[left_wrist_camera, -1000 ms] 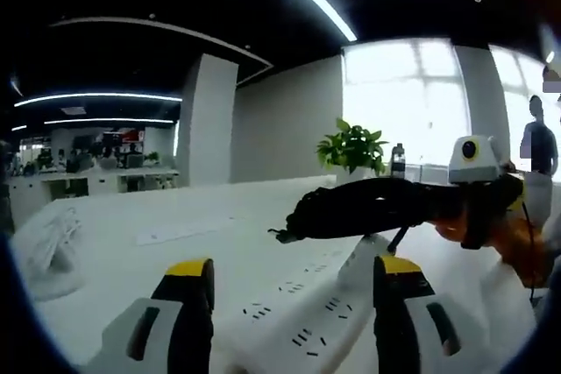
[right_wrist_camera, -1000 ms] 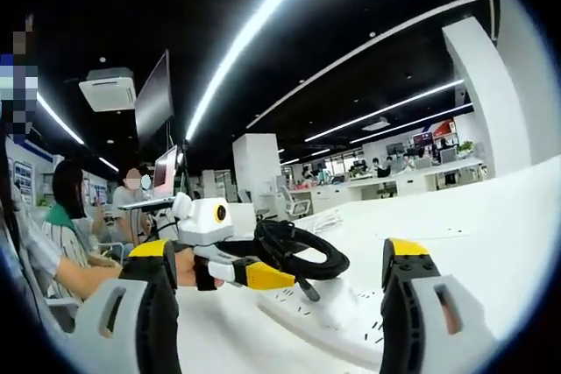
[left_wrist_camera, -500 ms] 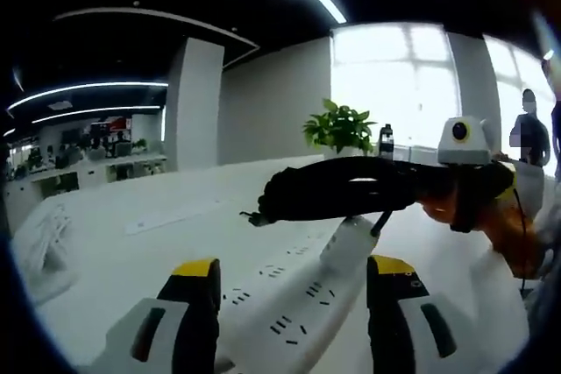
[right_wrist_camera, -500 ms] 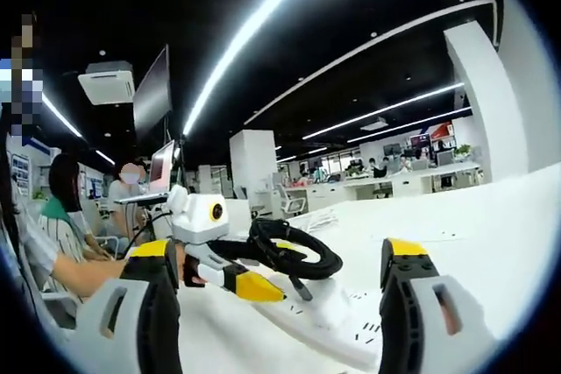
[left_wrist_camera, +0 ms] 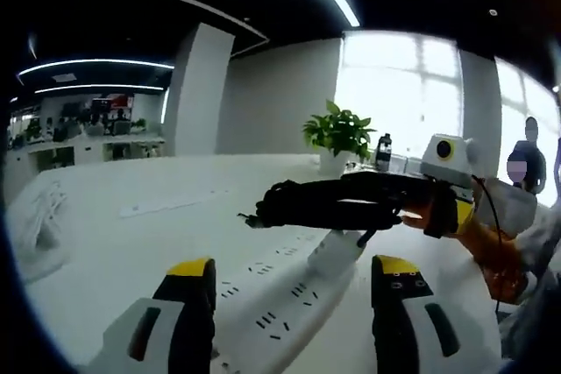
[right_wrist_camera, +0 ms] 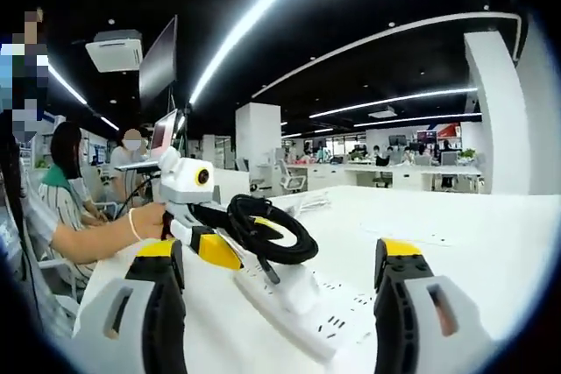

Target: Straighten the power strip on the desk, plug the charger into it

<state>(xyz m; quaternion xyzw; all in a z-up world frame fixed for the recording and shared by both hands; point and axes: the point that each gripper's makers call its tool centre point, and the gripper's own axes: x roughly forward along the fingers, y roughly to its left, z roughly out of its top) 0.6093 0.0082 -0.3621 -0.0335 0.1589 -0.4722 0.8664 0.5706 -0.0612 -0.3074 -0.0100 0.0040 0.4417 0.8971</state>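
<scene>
A white power strip [left_wrist_camera: 280,313] lies lengthwise on the white desk [left_wrist_camera: 105,260]. Its near end sits between the jaws of my left gripper [left_wrist_camera: 294,269], which stand wide apart. A white charger [left_wrist_camera: 337,253] stands on the strip, with its black cable coil [left_wrist_camera: 329,203] bundled above it. Beyond the coil my right gripper [left_wrist_camera: 399,216] reaches in from the right. In the right gripper view the strip [right_wrist_camera: 333,321] runs between the wide-open jaws of my right gripper [right_wrist_camera: 279,250]. The charger [right_wrist_camera: 296,288] and coil [right_wrist_camera: 267,229] sit mid-strip, and the left gripper [right_wrist_camera: 244,241] is at the far end.
A potted plant [left_wrist_camera: 337,133] and a bottle [left_wrist_camera: 383,151] stand at the desk's far edge by the window. A thin white bar [left_wrist_camera: 171,206] lies on the desk to the left. People [right_wrist_camera: 66,181] sit at the desk end behind the left gripper.
Both cameras have shifted a little and the right view now tilts lower onto the strip. The jaws keep the same width, and the charger and coil stay on the strip.
</scene>
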